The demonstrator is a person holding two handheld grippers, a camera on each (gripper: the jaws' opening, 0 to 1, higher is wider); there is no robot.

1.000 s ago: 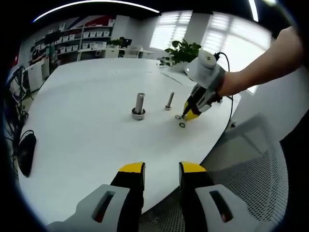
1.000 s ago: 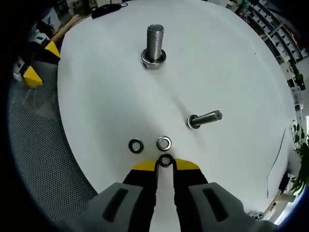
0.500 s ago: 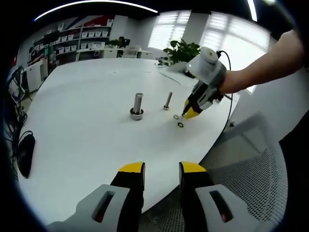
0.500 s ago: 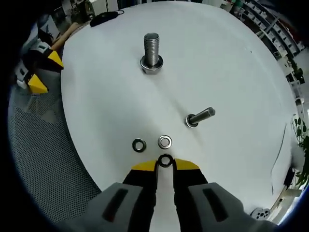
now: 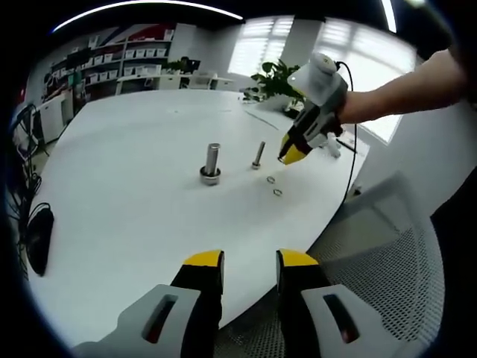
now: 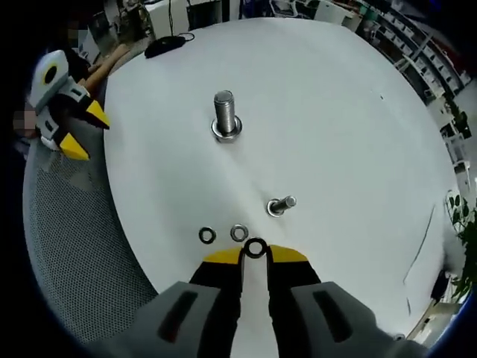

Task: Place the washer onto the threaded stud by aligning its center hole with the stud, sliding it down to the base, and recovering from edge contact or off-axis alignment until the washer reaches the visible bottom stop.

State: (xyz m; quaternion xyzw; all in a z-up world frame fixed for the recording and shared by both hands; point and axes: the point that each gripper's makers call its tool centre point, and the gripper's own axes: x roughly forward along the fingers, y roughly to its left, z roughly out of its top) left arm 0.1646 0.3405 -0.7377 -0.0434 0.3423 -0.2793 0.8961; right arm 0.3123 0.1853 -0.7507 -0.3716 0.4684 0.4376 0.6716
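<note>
Between right claw [image 6: 255,254] tips: washer [image 6: 255,247], above table [image 6: 335,112].

The table [image 6: 358,119] has a smooth white top with a soft sheen — the window light lies pale on it in the left gripper view. The large stud [image 6: 224,115] is bare grey metal, its thread rough and its collar shiny. The small stud [image 6: 281,204] is the same bright metal. The washer [image 6: 255,247] between the right gripper [image 6: 255,255] tips is dark metal; two loose washers [image 6: 223,234] look more silver. The gripper tips are glossy yellow plastic, the bodies matt grey. The chair [image 5: 380,246] has a rough grey mesh.
</note>
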